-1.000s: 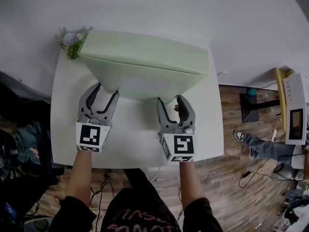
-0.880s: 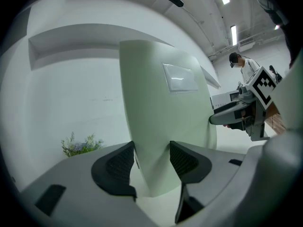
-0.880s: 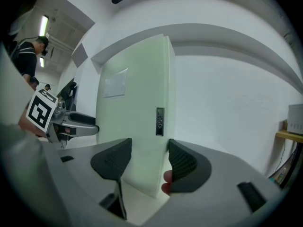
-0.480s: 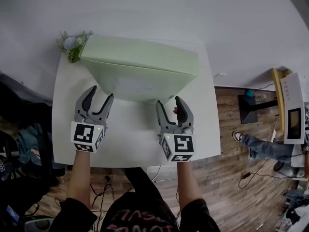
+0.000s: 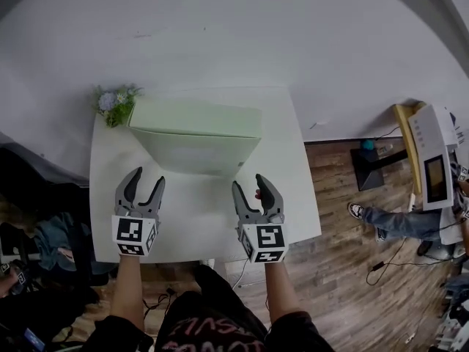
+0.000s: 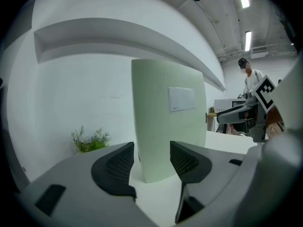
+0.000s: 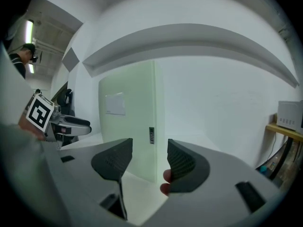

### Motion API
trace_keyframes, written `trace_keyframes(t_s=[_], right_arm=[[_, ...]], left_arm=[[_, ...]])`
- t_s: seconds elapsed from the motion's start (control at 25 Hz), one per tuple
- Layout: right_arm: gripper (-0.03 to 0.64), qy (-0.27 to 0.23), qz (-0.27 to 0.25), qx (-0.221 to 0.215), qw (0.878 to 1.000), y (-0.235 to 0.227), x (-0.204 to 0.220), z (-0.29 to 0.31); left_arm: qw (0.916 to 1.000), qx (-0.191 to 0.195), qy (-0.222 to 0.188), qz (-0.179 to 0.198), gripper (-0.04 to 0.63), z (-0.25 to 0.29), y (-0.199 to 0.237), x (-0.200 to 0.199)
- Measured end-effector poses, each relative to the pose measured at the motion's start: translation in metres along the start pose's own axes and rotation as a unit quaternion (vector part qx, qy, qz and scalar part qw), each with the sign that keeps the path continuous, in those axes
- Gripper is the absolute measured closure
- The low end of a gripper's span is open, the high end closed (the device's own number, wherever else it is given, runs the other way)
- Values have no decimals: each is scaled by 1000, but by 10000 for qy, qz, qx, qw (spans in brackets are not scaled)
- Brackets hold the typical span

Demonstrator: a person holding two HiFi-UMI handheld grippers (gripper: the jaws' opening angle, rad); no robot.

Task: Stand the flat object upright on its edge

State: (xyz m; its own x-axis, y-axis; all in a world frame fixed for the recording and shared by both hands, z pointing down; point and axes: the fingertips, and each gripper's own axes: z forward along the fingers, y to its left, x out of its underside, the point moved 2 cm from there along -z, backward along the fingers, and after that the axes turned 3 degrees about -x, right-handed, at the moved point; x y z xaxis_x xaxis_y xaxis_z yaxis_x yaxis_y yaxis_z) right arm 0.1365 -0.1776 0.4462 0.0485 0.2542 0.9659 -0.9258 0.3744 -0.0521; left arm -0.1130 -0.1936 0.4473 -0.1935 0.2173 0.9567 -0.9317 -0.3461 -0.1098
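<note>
A pale green flat box (image 5: pixel 196 139) stands upright on its long edge on the white table (image 5: pixel 286 196), a white label on its near face. In the left gripper view the green box (image 6: pixel 165 112) rises just beyond the jaws; in the right gripper view the box (image 7: pixel 130 117) shows its end with a small dark latch. My left gripper (image 5: pixel 144 185) is open, short of the box's left end, touching nothing. My right gripper (image 5: pixel 253 190) is open too, below the box's right end, with nothing between its fingers.
A small bunch of flowers (image 5: pixel 115 103) sits at the table's back left corner, close to the box. A white wall runs behind the table. Wooden floor, a stand (image 5: pixel 432 171) and a person's legs (image 5: pixel 392 222) lie to the right.
Both grippers have drawn back from the box toward the table's near edge. The box now stands free, and the head view has pulled away and upward.
</note>
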Motion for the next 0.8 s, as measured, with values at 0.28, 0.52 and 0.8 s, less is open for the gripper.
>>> trace_keyframes(t_s=[0.28,0.52,0.8], right_arm=[[448,-82,-39,169,9998,14,-21,-31],[480,-65,-64,354,9993,32,-32,-53],[529,-176,-89,534,9984,52,-48,-87]], left_arm=[[9997,197,-137,5,345,-30,-18,-23],[9994,253,-237,-33,368,-59,-18,-35],[9988,280,-404,-76,408,-99,-19,-48]])
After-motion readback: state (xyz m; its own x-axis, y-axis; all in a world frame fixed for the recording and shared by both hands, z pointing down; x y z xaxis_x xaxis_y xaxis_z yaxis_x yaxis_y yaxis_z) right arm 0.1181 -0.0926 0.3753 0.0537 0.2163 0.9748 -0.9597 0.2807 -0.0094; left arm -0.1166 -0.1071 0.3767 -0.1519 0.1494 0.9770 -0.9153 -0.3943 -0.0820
